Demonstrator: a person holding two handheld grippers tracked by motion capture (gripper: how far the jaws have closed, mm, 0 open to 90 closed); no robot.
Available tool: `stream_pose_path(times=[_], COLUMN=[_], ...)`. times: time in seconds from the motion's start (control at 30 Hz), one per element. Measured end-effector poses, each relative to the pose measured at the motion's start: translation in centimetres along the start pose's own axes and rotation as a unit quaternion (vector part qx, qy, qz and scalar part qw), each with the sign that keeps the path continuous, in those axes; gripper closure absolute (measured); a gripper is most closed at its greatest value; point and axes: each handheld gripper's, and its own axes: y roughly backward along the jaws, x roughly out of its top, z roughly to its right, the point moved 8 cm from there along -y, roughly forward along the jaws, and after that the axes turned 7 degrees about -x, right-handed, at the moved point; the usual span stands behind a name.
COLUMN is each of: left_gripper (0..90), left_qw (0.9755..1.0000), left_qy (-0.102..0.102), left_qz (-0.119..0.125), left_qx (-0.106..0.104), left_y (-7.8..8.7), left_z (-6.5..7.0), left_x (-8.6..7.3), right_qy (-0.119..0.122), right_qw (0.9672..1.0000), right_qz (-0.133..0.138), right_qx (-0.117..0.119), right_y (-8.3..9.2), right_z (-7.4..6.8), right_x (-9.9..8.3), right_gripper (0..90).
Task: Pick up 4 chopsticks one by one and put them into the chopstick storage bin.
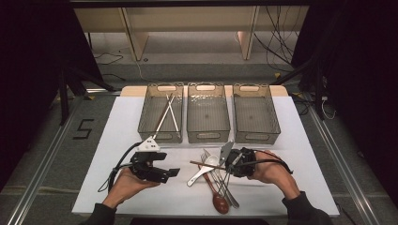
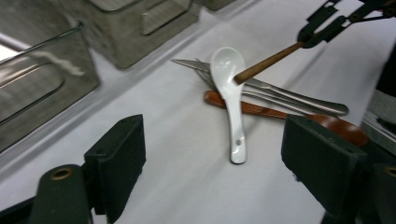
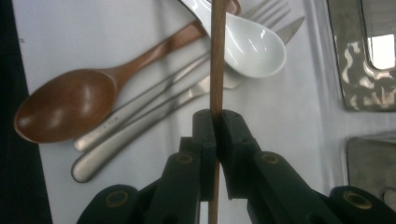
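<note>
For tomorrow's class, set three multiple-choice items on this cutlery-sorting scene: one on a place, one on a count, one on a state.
1. Where do the pale chopsticks lie?
A. left bin
B. middle bin
C. on the white mat

2. How many mesh bins stand at the far side of the mat?
A. two
B. three
C. four

3. What is the right gripper doing?
A. standing open over the pile
B. clamping the white spoon
C. clamping a brown wooden chopstick

Key:
1 A: in the high view the pale chopsticks lie crossed in the left bin.
2 B: left bin, middle bin and right bin stand in a row.
3 C: the right gripper's pads press on the brown wooden chopstick, which passes over the white spoon.
</note>
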Motion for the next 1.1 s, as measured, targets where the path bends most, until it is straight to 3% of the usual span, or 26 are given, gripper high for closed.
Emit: stream_pose_path(times=[0.2,0.4,0.53,0.87,1.1], left_gripper=[26.6,34.0,39.0,53.4,62.0], left_qw=[0.9985,0.9940,0.9891,0.9780,0.9684], left_qy=[-0.034,-0.077,-0.102,-0.134,-0.154], left_qz=[-0.035,-0.068,-0.094,-0.144,-0.176], left_qx=[-0.024,-0.037,-0.047,-0.068,-0.086], left_y=[-1.3,-2.4,-3.1,-4.8,-5.6], left_z=[1.2,2.3,2.7,3.3,3.8], left_x=[0.3,0.5,0.4,-0.3,-0.5], right_qy=[0.012,0.028,0.041,0.054,0.068], right_qw=[0.9999,0.9994,0.9989,0.9982,0.9972], right_qz=[0.002,0.000,0.000,0.002,0.003], right_qx=[0.011,0.019,0.021,0.025,0.031], right_y=[0.1,-0.1,-0.3,-0.4,-0.6], right_z=[-0.9,-1.5,-1.9,-2.5,-3.0], right_x=[0.7,1.0,1.3,1.8,2.0], right_gripper=[85.5,85.5,85.5,85.5,85.5])
